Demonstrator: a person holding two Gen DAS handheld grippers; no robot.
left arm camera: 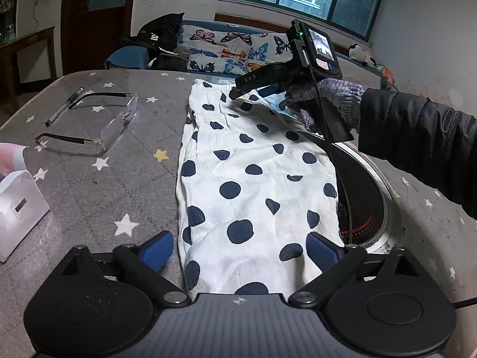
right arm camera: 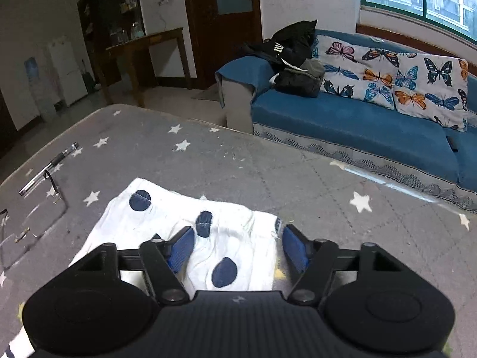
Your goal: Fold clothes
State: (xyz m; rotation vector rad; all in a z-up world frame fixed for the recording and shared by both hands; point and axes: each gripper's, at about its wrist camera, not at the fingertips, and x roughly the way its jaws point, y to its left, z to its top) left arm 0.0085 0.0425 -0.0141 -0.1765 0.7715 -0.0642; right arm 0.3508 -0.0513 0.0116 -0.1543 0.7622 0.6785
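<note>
**Both grippers wide over the spotted garment**

The white navy-dotted garment (left arm camera: 253, 176) lies flat on the grey star-print counter (left arm camera: 98, 185). The left gripper (left arm camera: 240, 249) spreads its fingers wide at the garment's 6 o'clock end. The right gripper (right arm camera: 237, 246), fingers also wide, hovers at its 12 o'clock end. Glasses (left arm camera: 98, 122) lie at 9 o'clock.
</note>
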